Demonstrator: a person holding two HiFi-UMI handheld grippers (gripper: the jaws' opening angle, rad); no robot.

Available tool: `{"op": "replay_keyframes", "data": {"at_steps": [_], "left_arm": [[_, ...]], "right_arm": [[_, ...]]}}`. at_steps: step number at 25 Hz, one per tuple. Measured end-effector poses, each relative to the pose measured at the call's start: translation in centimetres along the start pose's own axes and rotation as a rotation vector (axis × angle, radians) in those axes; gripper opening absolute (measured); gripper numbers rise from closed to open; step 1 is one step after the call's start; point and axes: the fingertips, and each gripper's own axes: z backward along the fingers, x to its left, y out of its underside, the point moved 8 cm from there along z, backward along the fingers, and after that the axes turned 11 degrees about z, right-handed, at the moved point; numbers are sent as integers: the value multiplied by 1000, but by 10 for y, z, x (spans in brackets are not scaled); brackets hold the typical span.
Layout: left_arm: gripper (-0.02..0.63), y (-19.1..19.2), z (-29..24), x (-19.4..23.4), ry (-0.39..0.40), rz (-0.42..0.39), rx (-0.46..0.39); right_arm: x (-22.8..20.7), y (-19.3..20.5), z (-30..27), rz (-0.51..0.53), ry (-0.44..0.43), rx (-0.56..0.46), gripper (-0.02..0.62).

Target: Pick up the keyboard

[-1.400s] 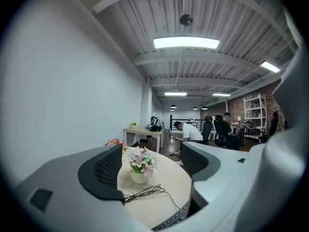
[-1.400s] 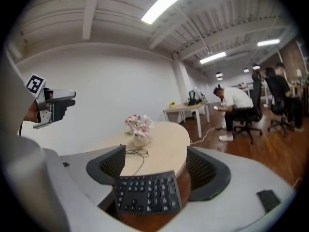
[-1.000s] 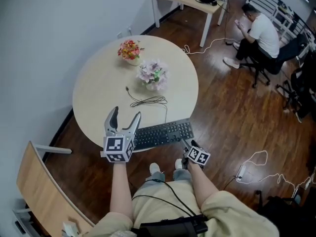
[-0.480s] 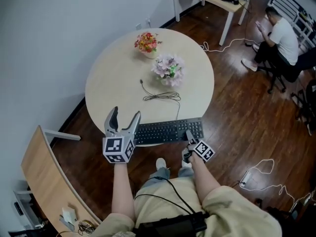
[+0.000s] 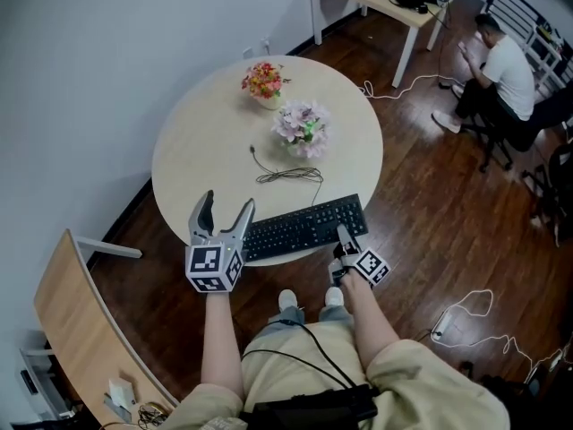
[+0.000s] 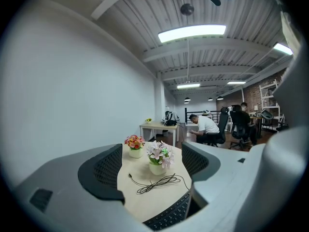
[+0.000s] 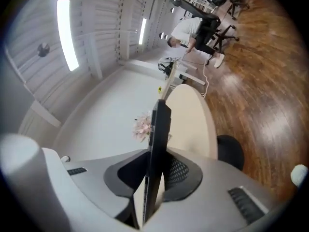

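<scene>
Gripping the keyboard (image 5: 300,227) at its right end, the right hand-held gripper (image 5: 342,235) is now tilting it off the worktop (image 5: 197,150), beginning the lift, while the left hand-held gripper (image 5: 226,207) is hovering open.

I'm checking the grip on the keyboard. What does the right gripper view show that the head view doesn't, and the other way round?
Only the right gripper view: the keyboard seen edge-on, clamped in the right gripper. Only the head view: the left gripper, open beside the keyboard's other end, the coiled cable and the orange flowers. Both: the keyboard, the round table, the pink flowers and a seated person.
</scene>
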Motion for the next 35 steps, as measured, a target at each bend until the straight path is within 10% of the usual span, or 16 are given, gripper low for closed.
{"op": "replay_keyframes", "data": {"at_steps": [10,19,35], "left_arm": [[370,-18,-4,-7,39,12,-67],[370,-54,3,-11,36,7,-180],[370,-93,22,-10,-55,-60,-285]], "right_arm": [[185,-98,-59,395,-419,-89,91],[323,-152,-47,975,-399,-156,91],[368,-170,-36,1136,-309,-250,89]]}}
